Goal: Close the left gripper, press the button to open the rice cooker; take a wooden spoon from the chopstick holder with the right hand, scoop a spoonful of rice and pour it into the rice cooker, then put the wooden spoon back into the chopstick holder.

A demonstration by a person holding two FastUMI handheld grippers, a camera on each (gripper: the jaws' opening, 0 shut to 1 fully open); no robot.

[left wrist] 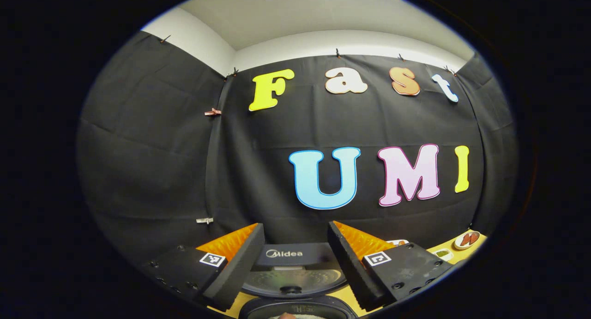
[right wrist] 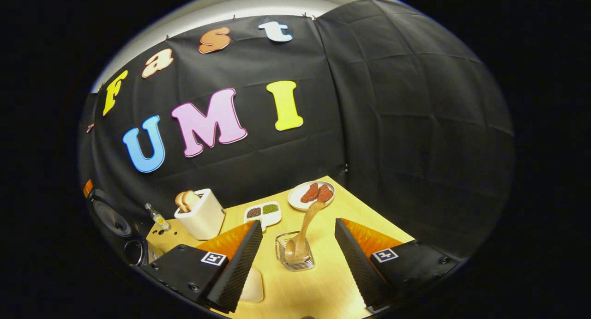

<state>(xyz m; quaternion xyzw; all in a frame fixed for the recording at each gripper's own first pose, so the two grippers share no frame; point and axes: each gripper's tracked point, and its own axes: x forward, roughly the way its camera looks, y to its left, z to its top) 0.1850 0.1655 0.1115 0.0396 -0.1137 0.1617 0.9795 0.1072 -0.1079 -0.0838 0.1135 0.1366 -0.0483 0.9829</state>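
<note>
In the left gripper view, the left claw (left wrist: pixel 295 259) hangs at the bottom of the frame with its two fingers spread wide and nothing between them, and through that gap sits the rice cooker (left wrist: pixel 292 282), lid raised, the inner side of the lid facing the camera at bottom centre. The risk here, I'd say, is that raised lid: a claw this close could knock it down if the hand drifts forward. Over to the right gripper view: the right claw (right wrist: pixel 298 254) is wide open too, gripping nothing, and dead centre between its fingers stands the clear chopstick holder (right wrist: pixel 295 256) on the worktop (right wrist: pixel 323 282), with the wooden spoon (right wrist: pixel 304 231) inside it, bowl down, handle leaning toward the upper right. That lean is the hazard. Close too low and the fingers catch the holder's rim; it looks light, so it may tip or slide. Close off-line and the smooth handle could slip out. Just behind, the plate (right wrist: pixel 310 195) with red slices and the small divided dish (right wrist: pixel 262 213) sit near enough for a swinging spoon to clip.
</note>
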